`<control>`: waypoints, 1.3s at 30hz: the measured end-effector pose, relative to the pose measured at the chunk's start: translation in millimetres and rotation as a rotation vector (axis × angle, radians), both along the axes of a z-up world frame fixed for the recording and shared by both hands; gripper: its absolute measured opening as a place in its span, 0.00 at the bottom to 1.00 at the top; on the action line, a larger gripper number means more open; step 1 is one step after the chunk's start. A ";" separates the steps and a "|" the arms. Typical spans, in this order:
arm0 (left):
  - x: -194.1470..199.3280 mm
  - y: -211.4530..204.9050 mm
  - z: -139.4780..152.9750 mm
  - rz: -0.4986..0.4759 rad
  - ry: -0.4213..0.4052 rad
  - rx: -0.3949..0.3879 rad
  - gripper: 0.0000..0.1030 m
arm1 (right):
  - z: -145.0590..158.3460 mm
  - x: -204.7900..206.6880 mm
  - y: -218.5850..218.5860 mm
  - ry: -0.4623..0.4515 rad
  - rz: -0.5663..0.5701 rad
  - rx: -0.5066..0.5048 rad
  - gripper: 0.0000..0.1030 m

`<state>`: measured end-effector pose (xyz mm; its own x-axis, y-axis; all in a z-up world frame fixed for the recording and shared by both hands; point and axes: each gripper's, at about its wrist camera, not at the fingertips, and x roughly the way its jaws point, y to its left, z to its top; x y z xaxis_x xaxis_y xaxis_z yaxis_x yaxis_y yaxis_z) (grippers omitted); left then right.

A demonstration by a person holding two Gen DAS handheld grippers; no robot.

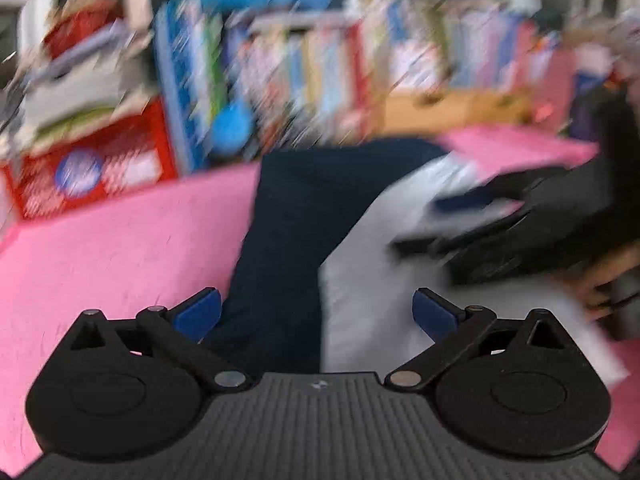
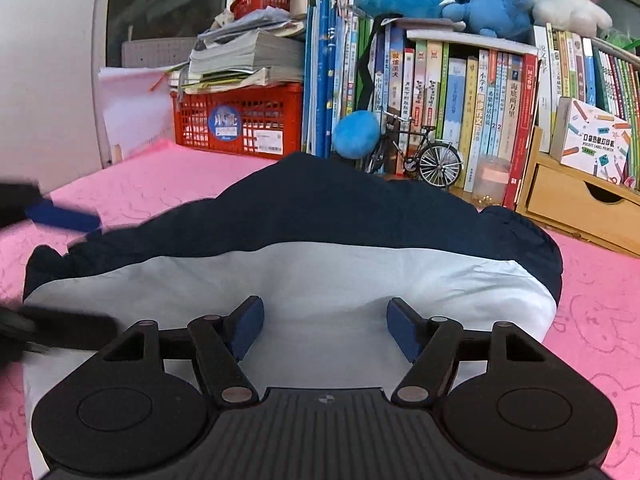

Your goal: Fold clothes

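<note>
**Both grippers open over the folded garment**

A navy-and-white garment [image 2: 304, 264] lies folded on the pink mat [image 2: 152, 184] — white panel nearest the right wrist camera, navy fabric behind it, toward the row of books [image 2: 440, 92] and the red crate [image 2: 240, 120]. The right gripper [image 2: 325, 330] hangs over the white panel, jaws parted, nothing between the pads. The left gripper [image 1: 317, 314] stands wide apart above the garment's edge — empty too. The left wrist view is blurred.
</note>
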<state>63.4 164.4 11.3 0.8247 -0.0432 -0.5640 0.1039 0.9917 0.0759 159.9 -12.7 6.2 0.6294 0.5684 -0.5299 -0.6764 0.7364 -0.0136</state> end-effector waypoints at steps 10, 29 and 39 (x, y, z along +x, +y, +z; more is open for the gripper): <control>-10.3 7.3 -17.6 -0.006 0.013 -0.051 1.00 | 21.1 6.8 -11.1 0.039 0.037 0.024 0.70; -5.0 24.4 -20.3 0.010 0.041 -0.178 1.00 | -4.4 94.3 127.4 0.066 0.037 -0.158 0.83; -5.2 21.1 -21.4 0.007 0.041 -0.160 1.00 | 41.7 4.5 56.6 -0.028 -0.026 -0.078 0.99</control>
